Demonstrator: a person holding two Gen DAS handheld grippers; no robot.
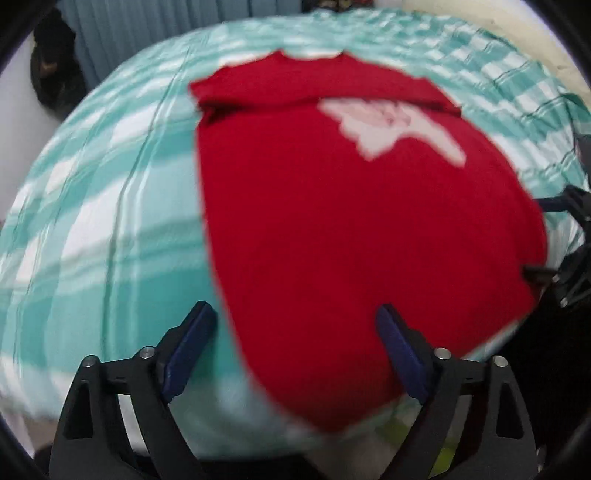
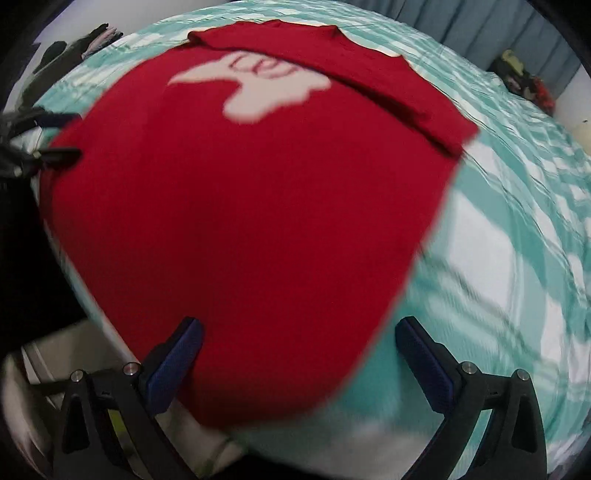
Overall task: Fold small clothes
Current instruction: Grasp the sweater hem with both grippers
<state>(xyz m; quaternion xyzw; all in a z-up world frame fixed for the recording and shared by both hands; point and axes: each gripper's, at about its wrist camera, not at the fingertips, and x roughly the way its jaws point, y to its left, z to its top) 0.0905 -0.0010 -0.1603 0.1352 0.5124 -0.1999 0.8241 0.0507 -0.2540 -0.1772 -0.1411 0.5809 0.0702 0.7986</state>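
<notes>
A red T-shirt [image 1: 332,221] with a white print [image 1: 388,125] lies flat on a teal-and-white checked bedsheet [image 1: 92,221], its top part folded over along the collar end. My left gripper [image 1: 295,312] is open above the shirt's near left edge, one finger over the sheet and the other over red cloth. In the right wrist view the same T-shirt [image 2: 240,203] fills the middle. My right gripper [image 2: 299,325] is open over the near right edge, nothing pressed between its pads. Each gripper shows at the other view's side: right gripper [image 1: 535,236], left gripper [image 2: 72,134].
A blue curtain [image 1: 122,33] hangs behind the bed, with a dark bag [image 1: 55,74] beside it. A pile of clothes [image 2: 99,37] and a dark and red object [image 2: 524,77] lie at the far corners. The bed's near edge runs just below both grippers.
</notes>
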